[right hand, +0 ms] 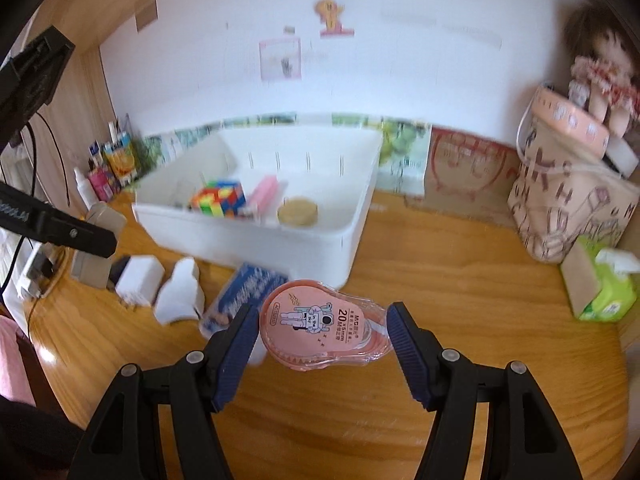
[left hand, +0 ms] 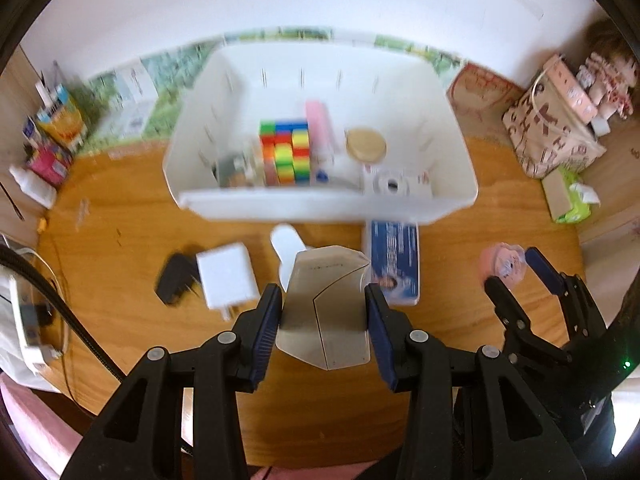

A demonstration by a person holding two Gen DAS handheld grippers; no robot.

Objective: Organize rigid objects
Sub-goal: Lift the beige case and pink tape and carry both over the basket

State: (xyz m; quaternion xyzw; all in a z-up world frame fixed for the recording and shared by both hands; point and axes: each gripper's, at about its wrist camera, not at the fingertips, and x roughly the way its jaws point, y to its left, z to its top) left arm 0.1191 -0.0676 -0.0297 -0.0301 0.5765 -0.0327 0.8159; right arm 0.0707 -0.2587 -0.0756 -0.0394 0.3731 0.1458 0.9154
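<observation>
My left gripper is shut on a pale grey angular box, held above the wooden table; its blue pads press both sides. My right gripper is shut on a pink correction tape dispenser, also lifted off the table. In the left wrist view the right gripper and its pink dispenser show at the right. A white bin stands behind, holding a colourful cube, a pink bar, a round wooden disc and a small white item.
In front of the bin lie a white charger, a black adapter, a white plastic piece and a blue box. A green tissue pack, a patterned bag and a doll stand right; small cartons left.
</observation>
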